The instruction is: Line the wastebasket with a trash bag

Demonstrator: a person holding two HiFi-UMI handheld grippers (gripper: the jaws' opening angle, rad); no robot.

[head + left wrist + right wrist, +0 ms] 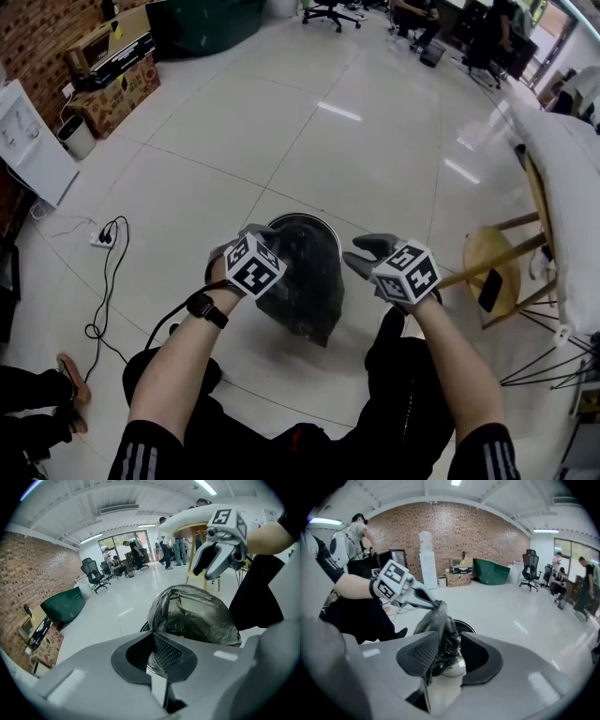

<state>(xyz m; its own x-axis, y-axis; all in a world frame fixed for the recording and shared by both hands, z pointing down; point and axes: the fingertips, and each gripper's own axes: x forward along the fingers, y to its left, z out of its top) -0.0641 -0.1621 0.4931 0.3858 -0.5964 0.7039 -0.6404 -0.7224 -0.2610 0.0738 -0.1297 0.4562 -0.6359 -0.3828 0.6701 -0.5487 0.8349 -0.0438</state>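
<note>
The pale tiled floor (281, 122) fills most of what I get from the head view. A round wooden stool (492, 267) stands on it at the right. The wastebasket (302, 218) stands on the floor in the near middle, just beyond the person's knees, and only the far arc of its rim shows. The rest of it is under the trash bag (305, 286), a dark, half-clear film that hangs down over its near side. In the left gripper view the bag's mouth gapes open above the rim. My left tongs (248, 232) are at the bag's left edge, closed tight with the two pads meeting. The right gripper view shows a bunched pinch of the film caught at their tips and lifted. My right tongs (364, 255) hover at the bag's right side, spread wide with nothing in their grip. The bag is in line between their pads but well beyond them, and I see a clear gap between their fingertips and the film. Far off to the left a power strip (101, 239) lies on the floor, with a black cable (108, 281) trailing from it toward the near side.
</note>
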